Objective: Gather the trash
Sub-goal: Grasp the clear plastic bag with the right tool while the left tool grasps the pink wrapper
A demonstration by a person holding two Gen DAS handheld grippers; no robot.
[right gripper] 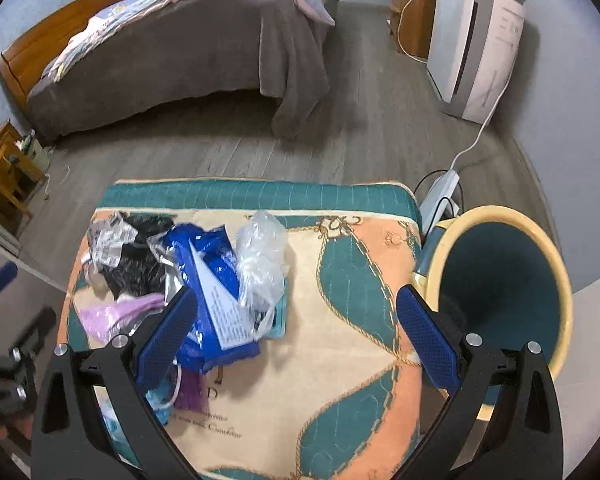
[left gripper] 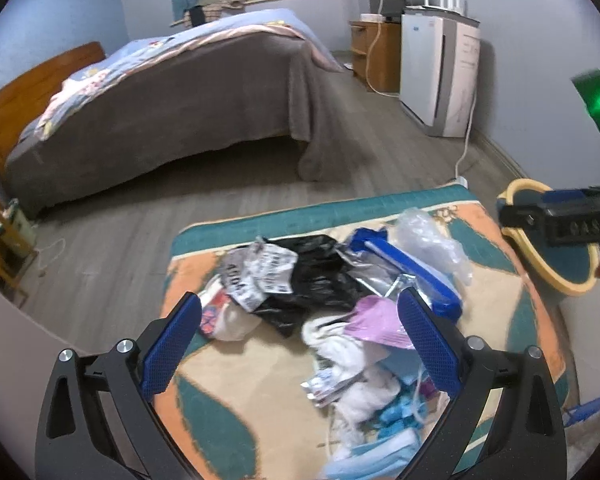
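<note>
A heap of trash lies on a patterned cloth-covered surface (left gripper: 236,396): a black plastic bag (left gripper: 316,276), a blue wrapper (left gripper: 412,268), a clear plastic bag (left gripper: 428,240), a pink wrapper (left gripper: 376,320) and white tissues (left gripper: 360,392). My left gripper (left gripper: 300,320) hangs open above the heap, nothing between its fingers. In the right wrist view the blue wrapper (right gripper: 212,280) and clear bag (right gripper: 260,264) lie left of centre. My right gripper (right gripper: 296,312) is open over the bare cloth (right gripper: 340,360), empty. A yellow-rimmed teal bin (right gripper: 500,280) stands at the right edge.
A bed (left gripper: 172,92) with a brown cover stands beyond across grey wood floor. A white appliance (left gripper: 440,72) and wooden cabinet (left gripper: 376,52) line the right wall. A power strip (right gripper: 440,192) with cable lies by the bin. A small wooden stand (right gripper: 4,172) is at left.
</note>
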